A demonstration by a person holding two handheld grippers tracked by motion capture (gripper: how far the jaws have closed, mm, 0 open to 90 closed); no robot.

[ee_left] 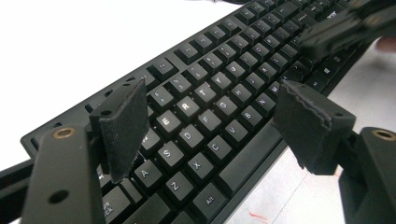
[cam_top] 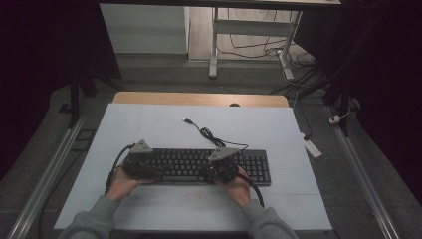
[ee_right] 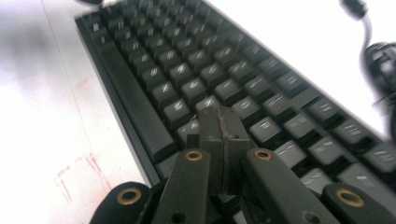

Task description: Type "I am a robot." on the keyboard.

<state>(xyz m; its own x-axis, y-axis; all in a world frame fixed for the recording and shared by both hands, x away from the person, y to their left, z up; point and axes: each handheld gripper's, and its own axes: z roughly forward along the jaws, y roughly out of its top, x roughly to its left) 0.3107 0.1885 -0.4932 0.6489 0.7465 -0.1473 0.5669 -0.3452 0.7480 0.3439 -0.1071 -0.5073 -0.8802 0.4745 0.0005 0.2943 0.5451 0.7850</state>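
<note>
Hands: the person's left hand and right hand come in from the near edge of the desk, each holding a claw.
Left claw: jaws spread wide with nothing between the pads; it hangs over the left letter keys, tilted down at them, and touches none that can be seen.
Right claw: jaws pressed together, empty; the tip sits just above the keys in the right half of the letter block, and contact cannot be told.
Keyboard: black, flat on the white desk, long side toward the person, under both claws.
Cable: runs from the keyboard's far edge in a loose tangle, with the plug lying free on the desk beyond.
</note>
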